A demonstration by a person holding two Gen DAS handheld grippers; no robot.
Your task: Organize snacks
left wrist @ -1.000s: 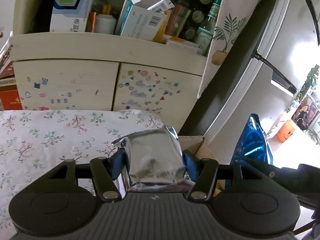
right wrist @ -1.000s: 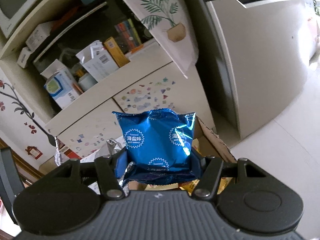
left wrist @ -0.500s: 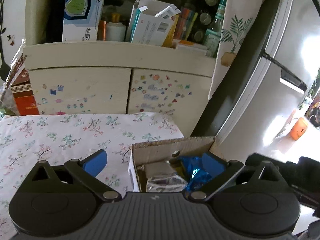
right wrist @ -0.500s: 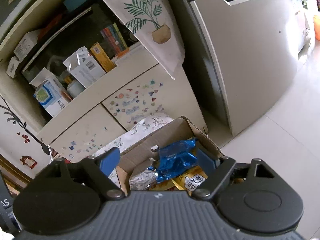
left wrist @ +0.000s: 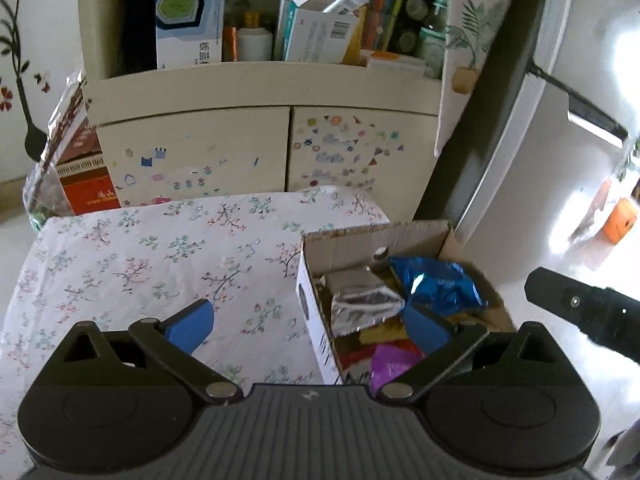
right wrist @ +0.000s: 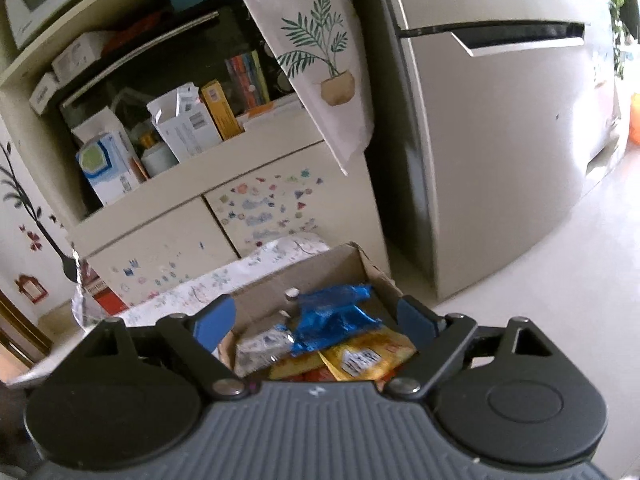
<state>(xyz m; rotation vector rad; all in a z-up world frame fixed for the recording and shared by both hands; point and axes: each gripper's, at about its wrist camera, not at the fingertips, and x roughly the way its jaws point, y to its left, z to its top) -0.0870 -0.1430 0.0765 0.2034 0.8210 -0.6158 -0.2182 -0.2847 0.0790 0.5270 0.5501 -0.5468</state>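
A second ago each gripper pinched a packet. Now the left gripper (left wrist: 308, 322) stands spread and empty, the right gripper (right wrist: 316, 320) is opening, empty; silver packet (left wrist: 362, 306) and blue packet (left wrist: 438, 282) lie in the cardboard box (left wrist: 400, 236) on the floral tabletop (left wrist: 160, 256), before a stickered cabinet (left wrist: 240, 152).

1. cream cabinet (left wrist: 192, 152) with small stickers on both doors.
2. open shelf above, crowded with a blue-and-white box (left wrist: 188, 28), bottles and books.
3. floral tablecloth (left wrist: 140, 264).
4. silver fridge (right wrist: 500, 140) beside a plant-print cloth (right wrist: 320, 60).
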